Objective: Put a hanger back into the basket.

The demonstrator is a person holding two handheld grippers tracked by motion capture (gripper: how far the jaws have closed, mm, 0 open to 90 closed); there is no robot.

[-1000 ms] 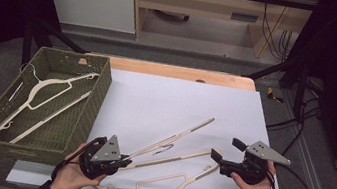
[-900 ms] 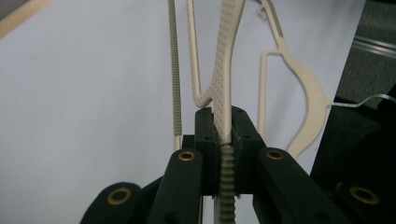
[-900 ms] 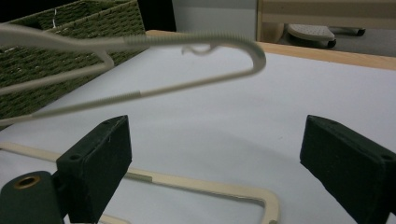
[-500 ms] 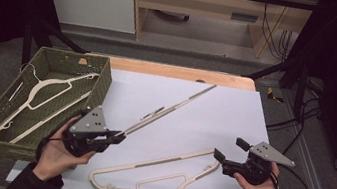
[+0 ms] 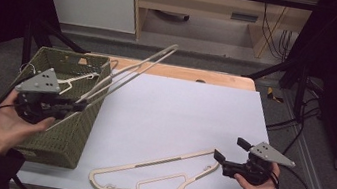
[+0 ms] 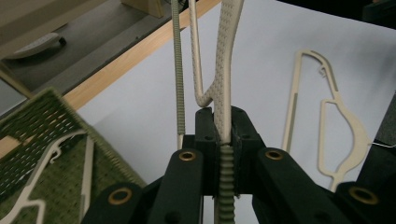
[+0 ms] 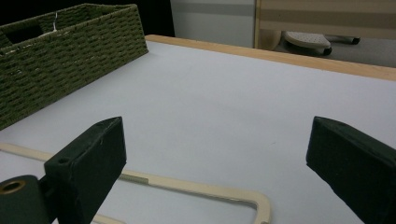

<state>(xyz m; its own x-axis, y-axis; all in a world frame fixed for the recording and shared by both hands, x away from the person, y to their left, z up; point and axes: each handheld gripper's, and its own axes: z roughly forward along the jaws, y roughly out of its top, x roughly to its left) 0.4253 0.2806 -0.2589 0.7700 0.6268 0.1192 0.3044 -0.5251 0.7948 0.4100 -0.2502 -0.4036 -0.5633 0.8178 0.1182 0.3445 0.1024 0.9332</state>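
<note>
Cream plastic hanger (image 5: 126, 74) raised in the air, clamped near one end between the closed fingers of the left gripper (image 5: 78, 107), its long frame slanting up and away over the far right corner of the green woven basket (image 5: 59, 139). In the left gripper view, the same hanger (image 6: 223, 79) rises straight from between the two black fingers (image 6: 187, 182), a ribbed green strip showing on its bars. The basket sits at the left side of the white tabletop (image 5: 188, 117), and another cream hanger (image 5: 75, 79) lies inside it. A person's left hand (image 5: 8, 121) holds the left gripper over the basket's near half. A second hanger of the same kind (image 5: 154, 178) lies flat on the tabletop near the front edge. Just beside its right end, the right gripper (image 5: 228, 151) rests low in the person's right hand (image 5: 256, 186), fingers spread wide apart and holding nothing; in the right gripper view, the flat hanger's corner (image 7: 252, 198) lies between them on the sheet.
</note>
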